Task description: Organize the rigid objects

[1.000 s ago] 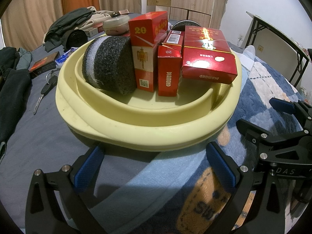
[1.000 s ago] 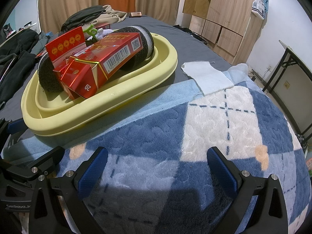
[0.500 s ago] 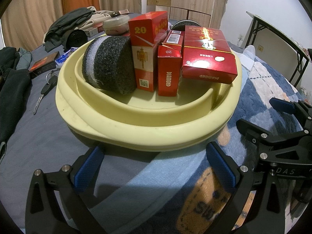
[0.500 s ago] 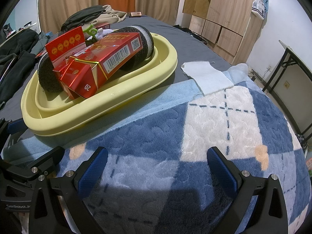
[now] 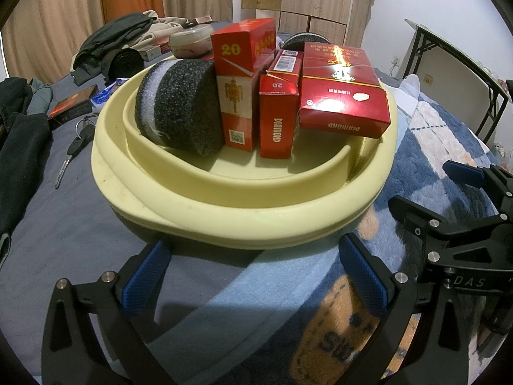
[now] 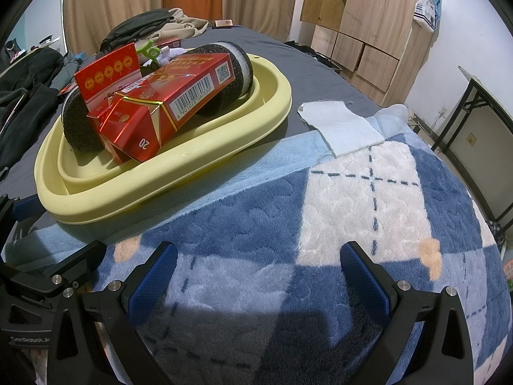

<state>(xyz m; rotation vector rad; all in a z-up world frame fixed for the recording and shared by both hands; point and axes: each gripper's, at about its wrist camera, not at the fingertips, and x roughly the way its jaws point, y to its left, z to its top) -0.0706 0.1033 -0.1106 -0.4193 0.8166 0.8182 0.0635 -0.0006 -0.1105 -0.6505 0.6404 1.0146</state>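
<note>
A pale yellow basin (image 5: 224,205) sits on the bed and also shows in the right wrist view (image 6: 192,166). In it stand a dark sponge disc (image 5: 179,109), a tall red box (image 5: 240,93), a smaller red box (image 5: 277,118) and a wide red box (image 5: 343,96) leaning on the rim. My left gripper (image 5: 253,276) is open and empty just in front of the basin. My right gripper (image 6: 256,276) is open and empty over the blue blanket (image 6: 288,224), right of the basin. It also shows in the left wrist view (image 5: 461,192).
Keys (image 5: 73,147), a dark box (image 5: 70,106) and clothes (image 5: 19,118) lie left of the basin. A round container (image 5: 192,40) and clothes (image 5: 121,38) lie behind it. A white cloth (image 6: 340,125) lies on the bed. A wardrobe (image 6: 368,25) and a folding table (image 6: 484,96) stand to the right.
</note>
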